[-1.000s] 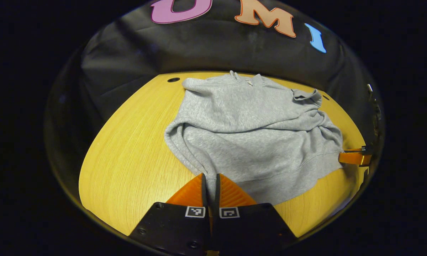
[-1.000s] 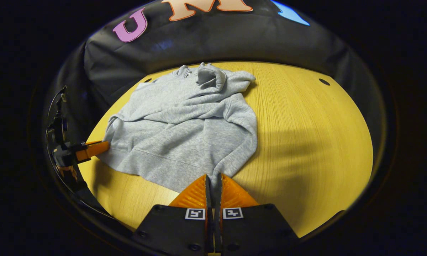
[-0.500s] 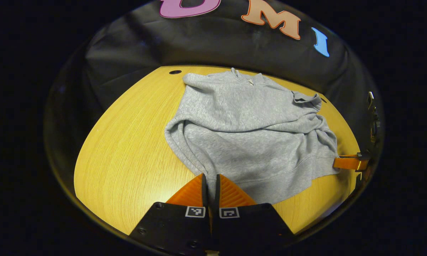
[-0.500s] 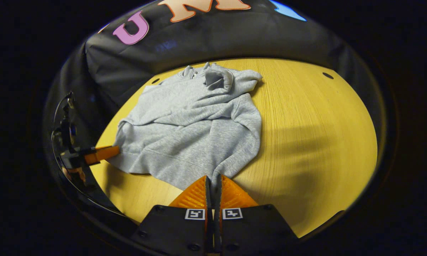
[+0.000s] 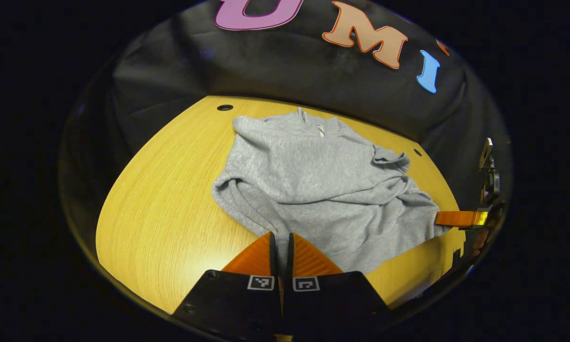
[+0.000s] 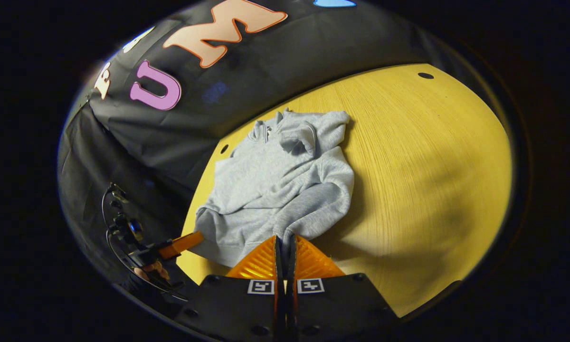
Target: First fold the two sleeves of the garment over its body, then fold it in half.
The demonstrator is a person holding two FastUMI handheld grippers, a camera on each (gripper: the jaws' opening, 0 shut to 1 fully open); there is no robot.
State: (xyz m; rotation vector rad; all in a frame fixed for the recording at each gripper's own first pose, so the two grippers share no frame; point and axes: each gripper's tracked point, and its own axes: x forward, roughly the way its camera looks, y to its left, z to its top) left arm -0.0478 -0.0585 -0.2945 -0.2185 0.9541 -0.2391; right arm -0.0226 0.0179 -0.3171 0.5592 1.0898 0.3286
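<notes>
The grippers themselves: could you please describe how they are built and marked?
Each gripper, left gripper and right gripper, has two wedge-shaped ribbed fingers on black blocks, each block carrying a small square black-and-white marker. Thin cables loop around the left gripper's body in the right gripper view.

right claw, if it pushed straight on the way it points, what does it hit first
The grey hoodie: the right claw is already shut on its hem, so more bunched fabric lies directly ahead, probably before any bare table.

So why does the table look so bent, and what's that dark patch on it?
Left gripper view: the fisheye lens bows the yellow table into a dome; it is evenly lit. Right gripper view: the same bending, tilted, with a soft shadow across the table right of the grey sweatshirt; the sweatshirt's weave stays sharp.
</notes>
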